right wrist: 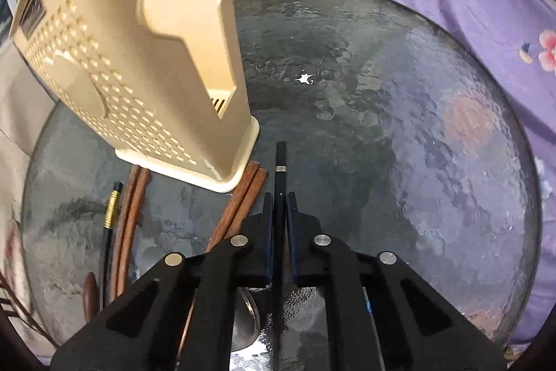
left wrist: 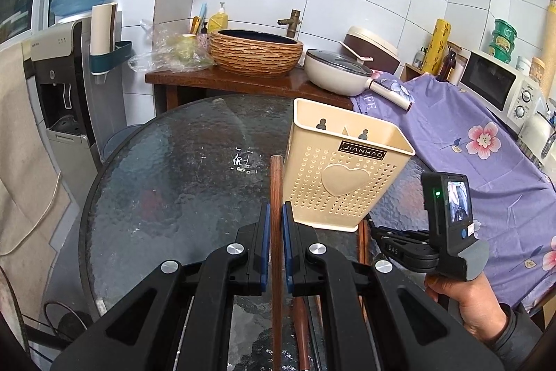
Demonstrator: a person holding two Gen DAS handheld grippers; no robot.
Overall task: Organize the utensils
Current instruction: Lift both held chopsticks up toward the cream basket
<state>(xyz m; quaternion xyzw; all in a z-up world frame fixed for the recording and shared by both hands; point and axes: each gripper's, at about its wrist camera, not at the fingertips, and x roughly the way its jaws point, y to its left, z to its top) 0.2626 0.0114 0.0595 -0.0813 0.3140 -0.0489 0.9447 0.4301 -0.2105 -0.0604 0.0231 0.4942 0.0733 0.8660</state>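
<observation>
A brown wooden chopstick [left wrist: 276, 197] is clamped in the left gripper [left wrist: 276, 214], a black chopstick [right wrist: 280, 197] in the right gripper [right wrist: 279, 207], both beside the cream utensil holder [left wrist: 342, 169] on the glass table [left wrist: 173, 162]. Either thin stick may pivot and catch the rim. On the table, four wooden chopsticks [right wrist: 239, 204], one gold-banded black one [right wrist: 109, 214] and a metal spoon [right wrist: 245, 319] are counted

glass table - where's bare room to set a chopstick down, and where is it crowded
Free: the far half of the glass table, between the beige holder and the purple cloth. Also the table's left side in the left view. Crowded: the near edge by the holder's foot, where brown chopsticks and a spoon lie.
</observation>
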